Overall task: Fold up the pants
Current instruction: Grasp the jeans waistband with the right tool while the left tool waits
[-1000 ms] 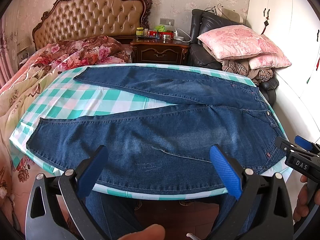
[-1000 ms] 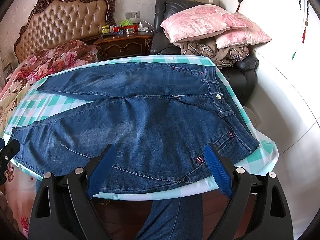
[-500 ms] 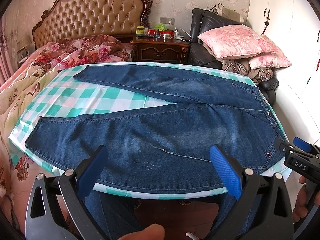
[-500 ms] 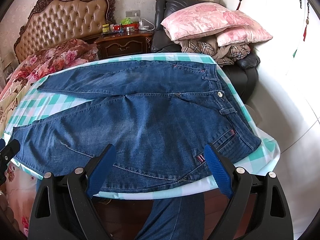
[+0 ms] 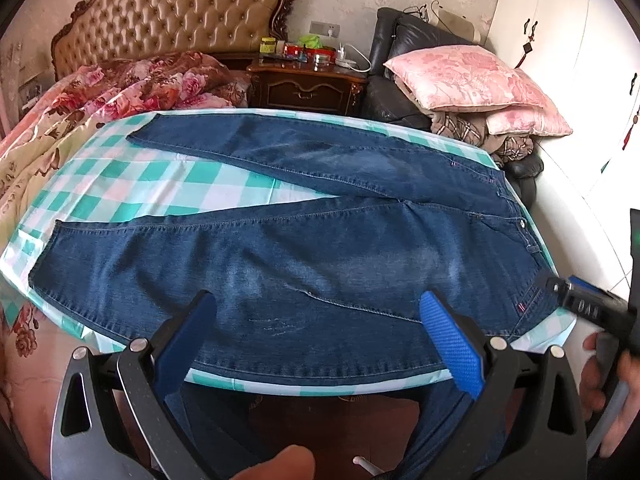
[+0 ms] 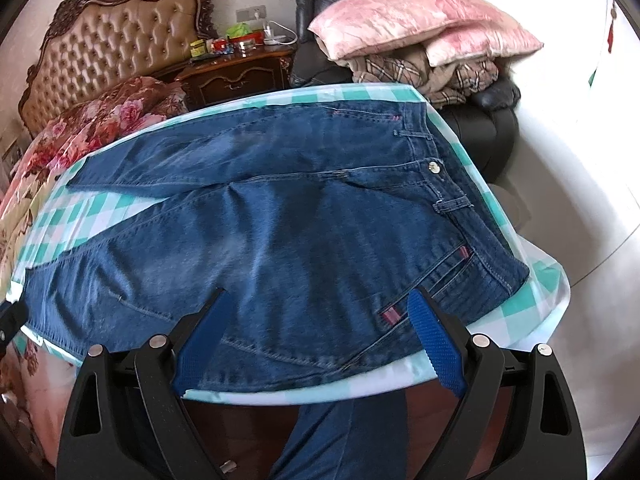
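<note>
The jeans (image 5: pixel 304 248) are lying flat, legs splayed, on the checked counter (image 5: pixel 132 176). Both the left gripper (image 5: pixel 316 336) and right gripper (image 6: pixel 316 328) are hovering spread apart, empty. Denim is likely handling heavy and limp; pinching the waistband corner (image 6: pixel 508 272) and hem seems best.

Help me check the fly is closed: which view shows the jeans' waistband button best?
The right wrist view: the waistband button sits large and unobstructed on the jeans there. In the left wrist view the button is a small speck near the frame's right edge.
</note>
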{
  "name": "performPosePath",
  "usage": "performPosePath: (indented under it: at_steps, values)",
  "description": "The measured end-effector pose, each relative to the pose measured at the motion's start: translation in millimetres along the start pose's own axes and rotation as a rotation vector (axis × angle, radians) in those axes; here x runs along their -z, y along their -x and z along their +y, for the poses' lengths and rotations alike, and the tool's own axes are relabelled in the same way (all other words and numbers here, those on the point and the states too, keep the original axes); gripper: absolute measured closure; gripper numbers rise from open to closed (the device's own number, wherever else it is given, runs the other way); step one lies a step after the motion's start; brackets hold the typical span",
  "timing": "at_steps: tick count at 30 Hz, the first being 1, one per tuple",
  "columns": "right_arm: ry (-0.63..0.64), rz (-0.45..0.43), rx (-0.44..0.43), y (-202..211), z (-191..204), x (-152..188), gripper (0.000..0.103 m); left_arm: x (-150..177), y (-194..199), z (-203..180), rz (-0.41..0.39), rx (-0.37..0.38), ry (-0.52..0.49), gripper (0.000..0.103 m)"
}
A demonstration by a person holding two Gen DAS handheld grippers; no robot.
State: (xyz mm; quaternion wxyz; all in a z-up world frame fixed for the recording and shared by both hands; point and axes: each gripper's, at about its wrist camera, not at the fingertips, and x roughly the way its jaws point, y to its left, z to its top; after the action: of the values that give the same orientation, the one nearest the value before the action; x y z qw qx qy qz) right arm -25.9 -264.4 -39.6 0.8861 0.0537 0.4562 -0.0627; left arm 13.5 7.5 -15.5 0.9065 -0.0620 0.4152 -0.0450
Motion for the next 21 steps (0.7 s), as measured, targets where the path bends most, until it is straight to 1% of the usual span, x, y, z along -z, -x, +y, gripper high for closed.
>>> performPosePath:
  at_steps: [5,11,13,15,17,18,21]
  values:
    - [-0.051,0.003,0.018,-21.1,-39.5,-34.0,0.017,-5.1,-7.8,0.7,0.02,-0.01,0.001,0.001]
    - [-0.081,-0.016,0.057,-60.5,-93.5,-96.4,0.017,-9.6,-23.6,3.8,0.052,0.009,0.017,0.002]
    - [-0.1,-0.006,0.065,-81.0,-111.8,-120.3,0.017,-12.2,-27.6,7.3,0.056,0.034,0.04,0.002]
    - [-0.11,0.015,0.065,-105.9,-127.6,-144.4,0.017,-15.3,-31.2,10.3,0.058,0.039,0.053,0.002]
    - [-0.12,0.034,0.061,-127.8,-138.5,-164.8,0.017,-17.8,-35.1,13.5,0.061,0.034,0.06,0.002]
    - [-0.124,0.035,0.043,-140.8,-144.5,-178.3,0.017,-19.0,-37.2,15.2,0.062,0.03,0.063,0.002]
    - [-0.121,0.038,0.056,-173.4,-157.0,-210.4,0.017,-22.1,-43.8,20.9,0.073,0.014,0.078,0.002]
